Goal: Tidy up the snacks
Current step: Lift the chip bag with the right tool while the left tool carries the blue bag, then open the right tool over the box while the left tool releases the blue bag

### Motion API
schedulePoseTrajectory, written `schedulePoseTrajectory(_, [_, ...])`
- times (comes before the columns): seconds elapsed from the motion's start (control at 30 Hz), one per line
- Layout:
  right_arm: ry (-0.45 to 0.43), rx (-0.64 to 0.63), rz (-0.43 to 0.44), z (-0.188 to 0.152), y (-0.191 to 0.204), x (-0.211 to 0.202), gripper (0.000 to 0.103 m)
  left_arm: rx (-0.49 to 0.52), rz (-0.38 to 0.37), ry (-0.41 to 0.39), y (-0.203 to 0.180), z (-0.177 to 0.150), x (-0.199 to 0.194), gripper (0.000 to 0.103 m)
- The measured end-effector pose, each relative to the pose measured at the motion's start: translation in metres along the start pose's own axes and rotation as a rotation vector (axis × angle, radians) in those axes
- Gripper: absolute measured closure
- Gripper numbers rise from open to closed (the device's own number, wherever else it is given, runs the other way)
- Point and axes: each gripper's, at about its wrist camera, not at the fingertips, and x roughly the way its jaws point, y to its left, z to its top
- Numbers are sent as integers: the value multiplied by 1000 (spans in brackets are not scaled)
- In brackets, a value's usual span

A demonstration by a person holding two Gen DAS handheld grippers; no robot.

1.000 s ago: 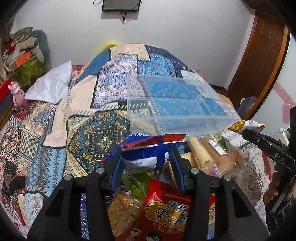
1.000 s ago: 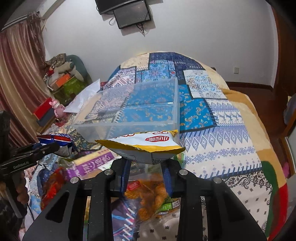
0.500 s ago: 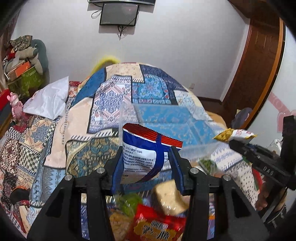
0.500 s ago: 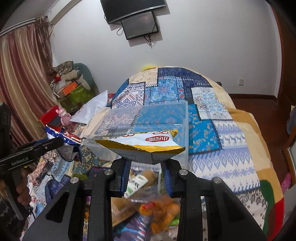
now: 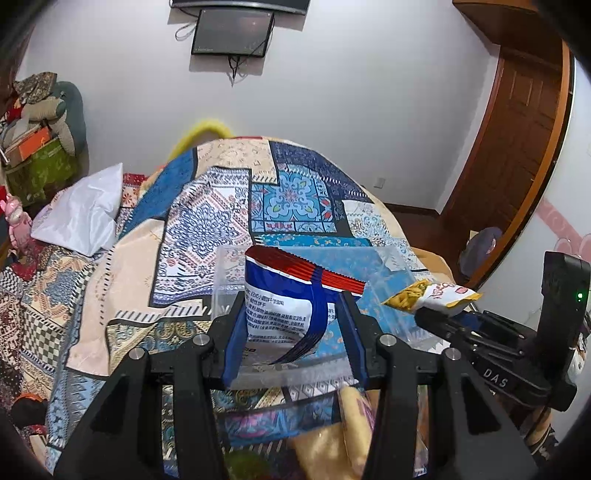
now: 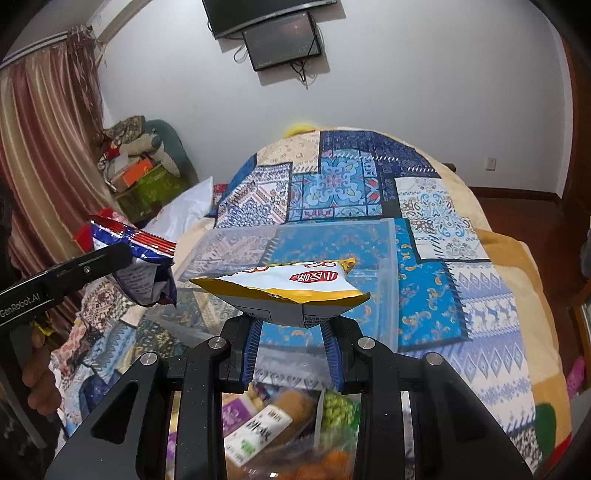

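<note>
Here, two snack packets are being carried toward a clear plastic bin (image 6: 384, 258) that rests on a bed under a patterned quilt (image 6: 480, 295). All places are given relative to that bin.

Nearest the cameras, on the near side of the bin, a loose heap of snacks (image 6: 273, 428) is seen on the quilt, blurred.

Just above the bin's near wall, the left hand-held gripper (image 5: 293, 332) is clamped on a blue, white and red packet (image 5: 284, 295), held upright with its sealed red edge on top. To the right of it, the right hand-held gripper (image 6: 291, 350) is pinched tight on the lower part of a yellow and white packet (image 6: 288, 284), whose broad top fans out flat above the jaws. Both packets are held over the bin's near edge, not yet inside it. No snacks can be seen in the bin.

Beyond the bin, a white pillow (image 5: 85, 214) and a wall-mounted screen (image 5: 232, 33) are visible.

Risks are judged as follows. Either packet could land short on the heap or snag on the near rim if it were let go too soon. The two tools are close together, so a collision could be caused. The light bin could be nudged across the soft quilt by a knock.
</note>
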Motion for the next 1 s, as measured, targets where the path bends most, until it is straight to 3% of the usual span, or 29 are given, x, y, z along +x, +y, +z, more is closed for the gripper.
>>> schedulePoseTrajectory(0.53, [125, -16, -18, -1, -2, 48, 73, 6, 21, 115, -6, 4, 66, 56])
schedulePoseTrajectory(0.6, [133, -11, -15, -2, -4, 49, 69, 10, 25, 116, -7, 4, 67, 53])
schedulePoseTrajectory(0.67, [133, -11, -26, -1, -4, 48, 53, 16, 34, 117, -8, 3, 66, 43])
schedulePoseTrajectory(0.7, [128, -11, -31, -1, -4, 47, 50, 19, 40, 109, -9, 3, 64, 38])
schedulePoseTrajectory(1.0, [77, -26, -43, 3, 0, 17, 48, 54, 41, 65, -16, 6, 26, 37])
